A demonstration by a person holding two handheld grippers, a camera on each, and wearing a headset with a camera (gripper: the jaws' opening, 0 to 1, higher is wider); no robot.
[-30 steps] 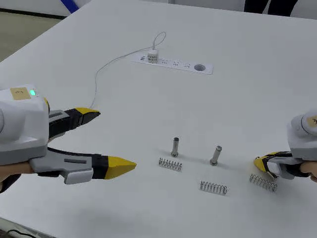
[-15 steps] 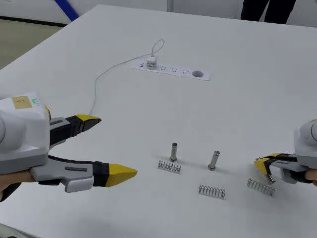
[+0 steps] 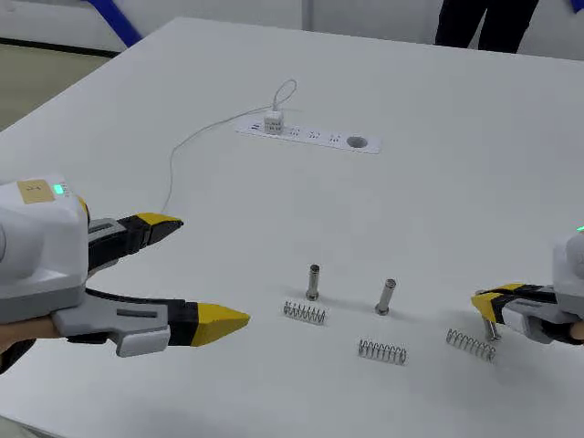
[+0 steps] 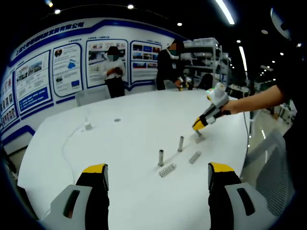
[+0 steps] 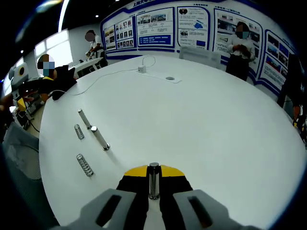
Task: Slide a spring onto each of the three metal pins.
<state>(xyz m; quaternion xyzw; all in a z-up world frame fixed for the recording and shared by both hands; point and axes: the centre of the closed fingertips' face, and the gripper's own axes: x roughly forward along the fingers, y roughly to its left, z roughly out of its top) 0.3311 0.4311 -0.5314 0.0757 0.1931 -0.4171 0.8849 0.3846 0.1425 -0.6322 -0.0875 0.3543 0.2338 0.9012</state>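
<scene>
Right gripper view: a short silver metal pin (image 5: pixel 153 187) is clamped between the yellow-tipped jaws of the right gripper (image 5: pixel 153 172), which are closed in on its shaft. In the head view this held pin is pointed down at the white table (image 3: pixel 438 182), just beside one end of a coiled wire spring (image 3: pixel 471 344) that lies flat there; whether the pin touches the table cannot be told. Two more silver pins are stood upright farther along the table, the nearer pin (image 3: pixel 387 297) and the farther pin (image 3: pixel 313 281). A second spring (image 3: pixel 382 351) is laid in front of the nearer pin, and a third spring (image 3: pixel 304 313) just in front of the farther pin. The left gripper (image 3: pixel 192 270) is held well apart from these, its jaws spread wide with nothing between them. Beyond, a white power strip (image 3: pixel 306 135) with a thin white cable (image 3: pixel 196 141) is seen.
</scene>
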